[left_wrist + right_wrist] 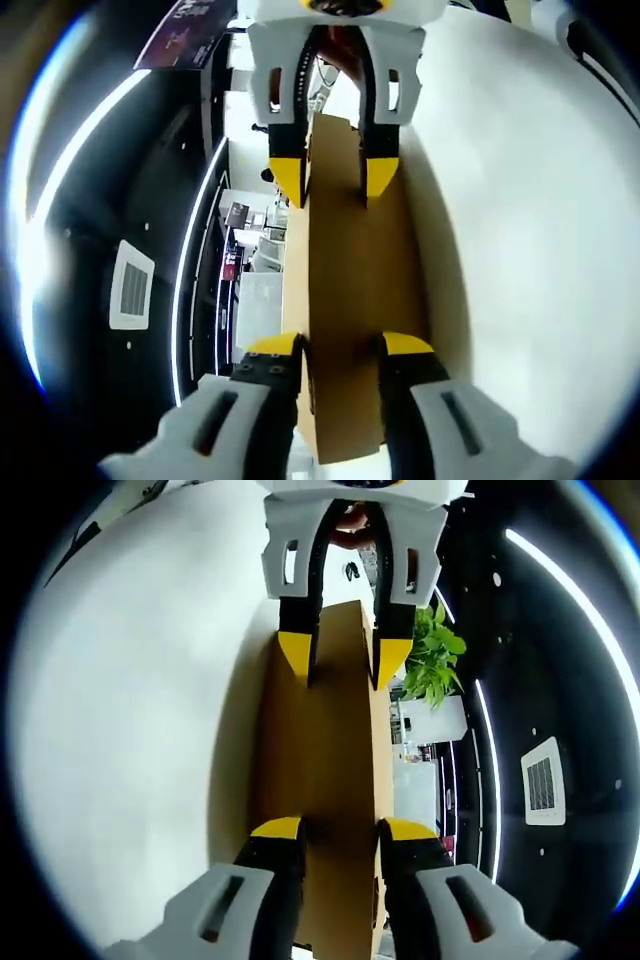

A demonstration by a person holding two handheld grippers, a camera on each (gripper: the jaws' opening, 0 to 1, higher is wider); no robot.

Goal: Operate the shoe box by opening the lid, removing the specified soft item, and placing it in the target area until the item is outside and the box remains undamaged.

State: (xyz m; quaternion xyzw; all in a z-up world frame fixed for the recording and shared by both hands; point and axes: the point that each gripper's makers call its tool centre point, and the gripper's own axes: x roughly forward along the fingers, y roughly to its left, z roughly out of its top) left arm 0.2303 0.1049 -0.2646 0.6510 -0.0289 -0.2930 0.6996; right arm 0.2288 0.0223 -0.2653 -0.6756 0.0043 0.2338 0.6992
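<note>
Left gripper view: the left gripper [340, 352] rises from the bottom edge, its yellow-tipped jaws clamped on either side of the near end of a brown cardboard lid [350, 290].
Right gripper in this view: the right gripper [332, 180] comes down from the top, facing the left one, jaws pinching the far end of the same panel.
Surface: a white table [530, 230] lies to the right of the lid; a dark room with light strips shows to the left.
Right gripper view: the right gripper [338, 832] grasps the near end of the lid [325, 750]; the left gripper [342, 660] grips the far end.
Background: a green plant [432, 665] stands beyond the lid's right edge; the white table [140, 710] lies left.
Soft item: cannot tell where it is.
</note>
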